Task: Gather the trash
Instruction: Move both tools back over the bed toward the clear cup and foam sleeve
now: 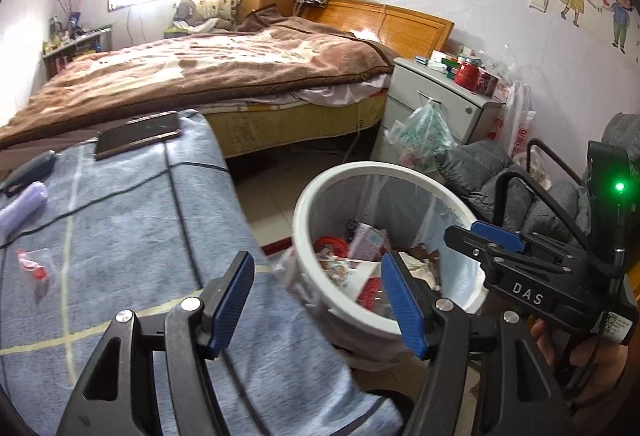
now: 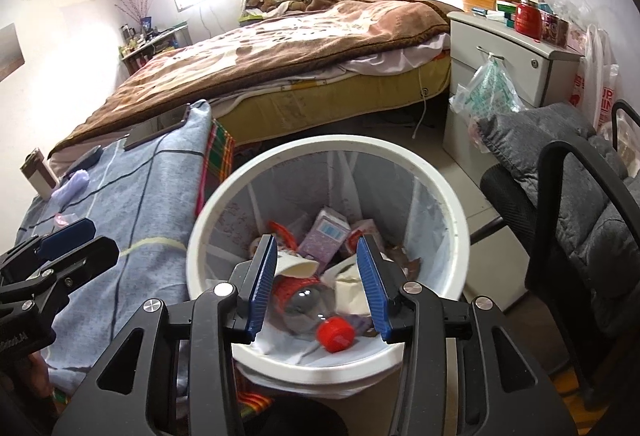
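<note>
The right gripper hangs over the white bin, jaws apart and empty; a red-capped bottle lies inside. The left gripper, also parted and empty, sits beside the bin above the blue cloth

Bin depths: lower layers of rubbish inside the white bin are covered by the clear bottle with the red cap and crumpled paper.
Bin base: hidden behind the right gripper frame.
Holder's hand: only fingers show, cut off at the picture's edge.
Nightstand clutter: labels too small to read.
Small wrapper on the blue cloth: blurred, kind unclear.
</note>
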The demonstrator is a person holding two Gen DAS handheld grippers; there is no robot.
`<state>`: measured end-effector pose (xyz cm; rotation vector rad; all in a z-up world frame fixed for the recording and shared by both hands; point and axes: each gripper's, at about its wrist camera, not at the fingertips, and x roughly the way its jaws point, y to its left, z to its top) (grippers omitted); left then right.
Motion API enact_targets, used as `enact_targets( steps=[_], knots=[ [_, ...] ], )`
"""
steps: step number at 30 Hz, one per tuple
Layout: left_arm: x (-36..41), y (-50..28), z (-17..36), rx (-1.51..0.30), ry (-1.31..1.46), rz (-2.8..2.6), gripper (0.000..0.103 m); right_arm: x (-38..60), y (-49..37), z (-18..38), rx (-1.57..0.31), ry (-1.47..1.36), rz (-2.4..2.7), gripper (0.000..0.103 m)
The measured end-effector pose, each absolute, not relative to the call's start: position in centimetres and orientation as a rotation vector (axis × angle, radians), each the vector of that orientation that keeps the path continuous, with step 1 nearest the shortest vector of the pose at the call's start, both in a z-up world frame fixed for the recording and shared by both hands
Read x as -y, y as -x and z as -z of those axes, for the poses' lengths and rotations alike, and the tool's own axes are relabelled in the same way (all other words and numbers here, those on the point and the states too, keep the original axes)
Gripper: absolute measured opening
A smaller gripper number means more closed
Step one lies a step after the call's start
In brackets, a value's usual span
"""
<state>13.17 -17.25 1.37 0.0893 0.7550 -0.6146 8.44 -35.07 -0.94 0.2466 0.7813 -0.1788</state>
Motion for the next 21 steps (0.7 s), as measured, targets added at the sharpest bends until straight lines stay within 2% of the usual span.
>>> enact_targets(
  steps=[21],
  knots=[
    [7.5, -13.9, -2.0, -0.699, -0.036, 0.431, 0.068, 28.2, -10.6, 0.3, -0.77, -0.196, 0.05, 0.044]
  ],
)
